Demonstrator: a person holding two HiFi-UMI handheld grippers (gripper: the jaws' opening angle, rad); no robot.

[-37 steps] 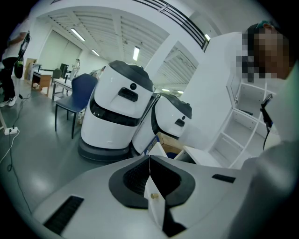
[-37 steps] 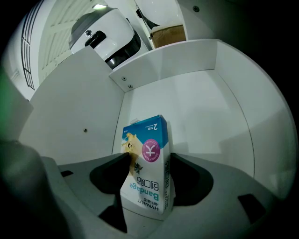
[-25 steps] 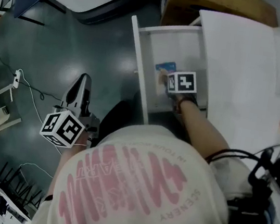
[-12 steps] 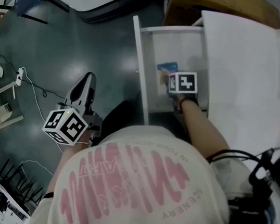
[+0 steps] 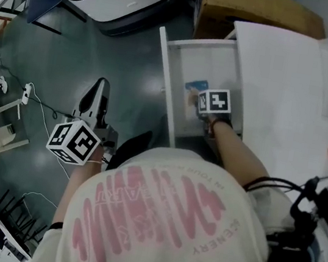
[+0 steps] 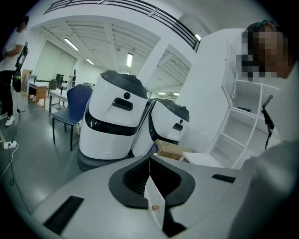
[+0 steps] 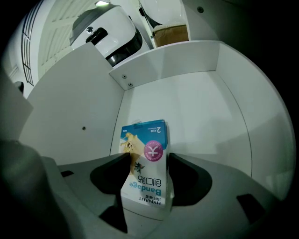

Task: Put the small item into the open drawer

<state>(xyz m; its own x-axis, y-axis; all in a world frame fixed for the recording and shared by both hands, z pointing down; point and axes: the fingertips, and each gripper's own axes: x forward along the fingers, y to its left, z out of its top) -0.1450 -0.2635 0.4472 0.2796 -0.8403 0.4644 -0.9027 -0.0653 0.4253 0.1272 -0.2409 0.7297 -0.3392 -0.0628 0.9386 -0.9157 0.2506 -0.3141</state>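
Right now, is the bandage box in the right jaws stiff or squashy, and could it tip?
Likely light, thin card: the bandage box looks small in the right gripper's jaws, so squeezing may dent it. Flat-sided, it shouldn't roll; stood on end in the drawer, it could topple.

My right gripper (image 7: 146, 163) reaches forward on my outstretched right arm (image 5: 237, 154), its jaws clamped on both sides of a bandage box (image 7: 147, 140). My left gripper (image 6: 150, 175) hangs low at my left side, jaws pressed together with nothing between them.
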